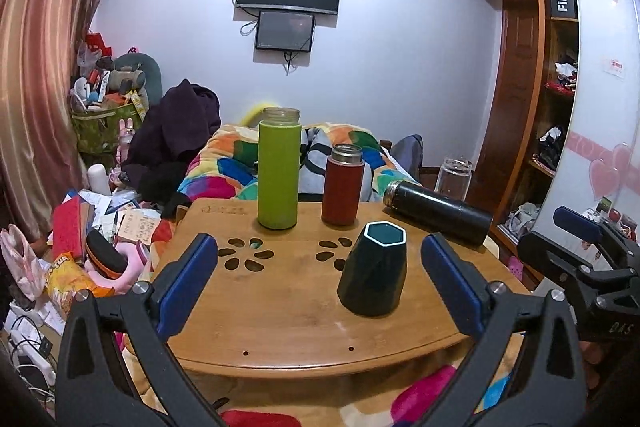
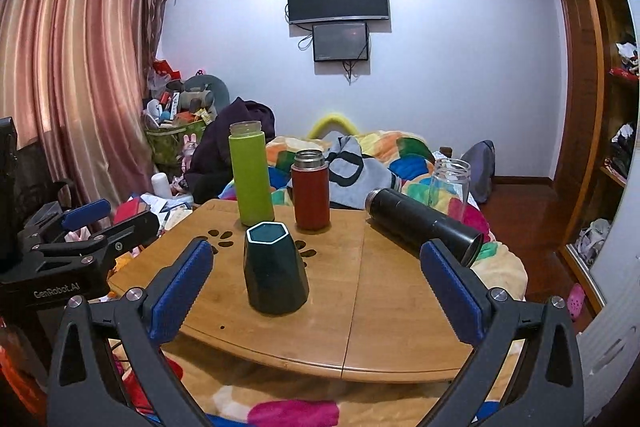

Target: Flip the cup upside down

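A dark green faceted cup [image 1: 372, 269] stands on the wooden tray table [image 1: 280, 319], its narrow hexagonal end with a white rim facing up. It also shows in the right wrist view [image 2: 274, 269]. My left gripper [image 1: 320, 267] is open and empty, held back from the cup near the table's front. My right gripper [image 2: 316, 267] is open and empty, also short of the cup; it shows at the right edge of the left wrist view [image 1: 580, 239]. The left gripper shows at the left of the right wrist view [image 2: 92, 223].
A tall green bottle [image 1: 279, 169] and a red flask [image 1: 343, 185] stand at the table's [image 2: 380, 327] far side. A black flask [image 1: 438, 213] lies on its side at the right. A clear glass jar [image 1: 454, 179] stands behind it. Bedding and clutter surround the table.
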Motion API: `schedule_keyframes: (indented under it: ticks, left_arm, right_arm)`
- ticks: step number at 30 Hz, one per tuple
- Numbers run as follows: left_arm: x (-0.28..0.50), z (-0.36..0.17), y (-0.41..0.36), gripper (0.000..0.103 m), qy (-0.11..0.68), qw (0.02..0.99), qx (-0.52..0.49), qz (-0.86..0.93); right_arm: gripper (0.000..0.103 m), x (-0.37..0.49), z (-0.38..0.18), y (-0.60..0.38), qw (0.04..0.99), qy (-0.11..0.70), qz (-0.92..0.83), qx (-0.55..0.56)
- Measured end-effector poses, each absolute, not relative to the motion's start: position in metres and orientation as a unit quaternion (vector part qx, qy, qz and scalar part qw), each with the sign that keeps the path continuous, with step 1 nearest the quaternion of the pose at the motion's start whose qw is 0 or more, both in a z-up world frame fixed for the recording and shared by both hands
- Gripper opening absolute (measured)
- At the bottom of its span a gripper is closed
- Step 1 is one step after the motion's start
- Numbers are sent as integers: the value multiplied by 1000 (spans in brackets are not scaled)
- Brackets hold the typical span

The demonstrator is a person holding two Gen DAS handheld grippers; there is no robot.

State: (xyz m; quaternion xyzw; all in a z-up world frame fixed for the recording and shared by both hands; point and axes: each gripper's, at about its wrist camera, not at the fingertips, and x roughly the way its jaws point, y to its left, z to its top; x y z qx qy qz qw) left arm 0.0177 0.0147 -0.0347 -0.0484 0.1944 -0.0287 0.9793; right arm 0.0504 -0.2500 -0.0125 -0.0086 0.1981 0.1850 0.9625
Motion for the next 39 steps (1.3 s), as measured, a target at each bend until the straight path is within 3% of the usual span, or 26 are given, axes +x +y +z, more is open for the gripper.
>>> schedule_keyframes:
  ticks: [39]
  left_arm:
    - [9, -29, 10, 103, 179, 983, -41, -23]
  right_arm:
    - [103, 48, -9, -261, 964, 192, 183, 4]
